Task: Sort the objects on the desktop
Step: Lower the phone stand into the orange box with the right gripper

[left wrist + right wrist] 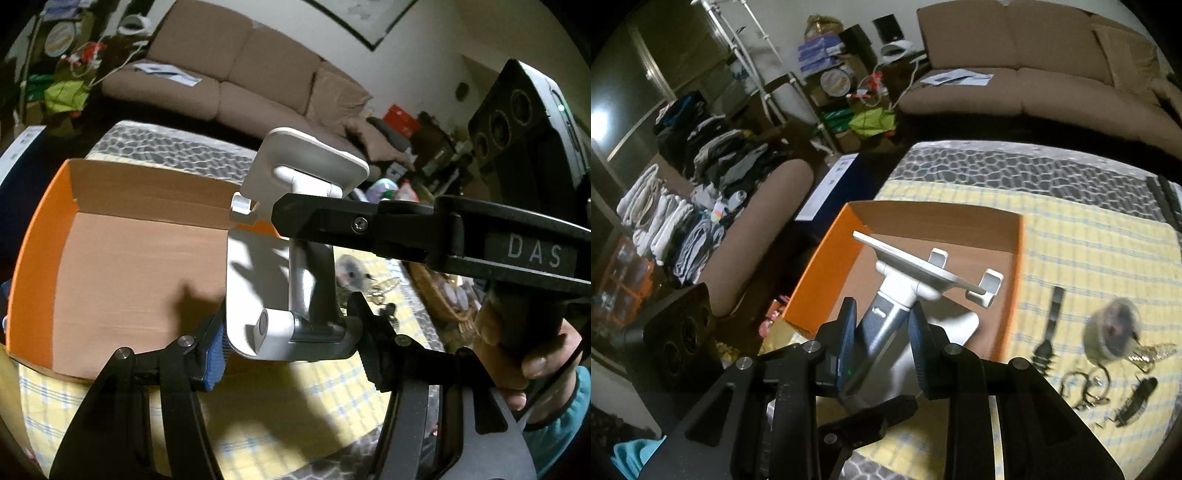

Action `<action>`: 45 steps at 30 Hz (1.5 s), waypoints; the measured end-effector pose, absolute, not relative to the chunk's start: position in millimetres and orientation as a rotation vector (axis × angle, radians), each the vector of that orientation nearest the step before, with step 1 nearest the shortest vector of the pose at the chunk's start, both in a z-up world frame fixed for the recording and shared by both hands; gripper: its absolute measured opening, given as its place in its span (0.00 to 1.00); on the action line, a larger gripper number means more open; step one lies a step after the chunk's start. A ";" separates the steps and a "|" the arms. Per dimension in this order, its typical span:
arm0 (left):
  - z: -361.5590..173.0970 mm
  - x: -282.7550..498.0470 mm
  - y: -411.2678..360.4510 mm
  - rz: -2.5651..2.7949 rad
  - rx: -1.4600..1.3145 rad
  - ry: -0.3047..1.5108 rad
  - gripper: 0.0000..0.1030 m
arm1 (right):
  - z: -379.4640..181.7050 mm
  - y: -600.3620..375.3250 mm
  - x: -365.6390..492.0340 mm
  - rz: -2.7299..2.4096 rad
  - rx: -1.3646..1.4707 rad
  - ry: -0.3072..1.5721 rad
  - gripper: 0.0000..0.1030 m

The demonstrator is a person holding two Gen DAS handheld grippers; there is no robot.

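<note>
My room is dim; a hard light floods the worktop (1089, 251), casting sharp shadows. Fisheye edges bend and darken, small items blur.

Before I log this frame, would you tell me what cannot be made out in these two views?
- Left wrist view: the orange cardboard box's near right corner, hidden behind the white and silver metal phone stand.
- Right wrist view: the small dark keyring items on the yellow checked cloth, too blurred to identify.
- Right wrist view: the stand's base, hidden behind the right gripper.
</note>
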State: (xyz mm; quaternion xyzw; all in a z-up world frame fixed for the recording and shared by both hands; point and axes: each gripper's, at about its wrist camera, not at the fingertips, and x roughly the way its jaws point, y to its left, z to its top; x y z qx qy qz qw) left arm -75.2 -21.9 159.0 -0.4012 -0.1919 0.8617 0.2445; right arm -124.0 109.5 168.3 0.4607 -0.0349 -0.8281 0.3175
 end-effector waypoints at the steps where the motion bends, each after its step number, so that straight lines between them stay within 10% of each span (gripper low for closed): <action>1: 154.7 -79.2 -26.7 2.357 -1.104 -0.528 0.54 | 164.3 104.1 -127.8 -2.171 1.216 -0.091 0.28; 45: 64.6 -148.0 -105.5 2.457 -1.520 -0.517 0.54 | 52.4 -25.1 -224.9 -1.958 1.277 -0.064 0.20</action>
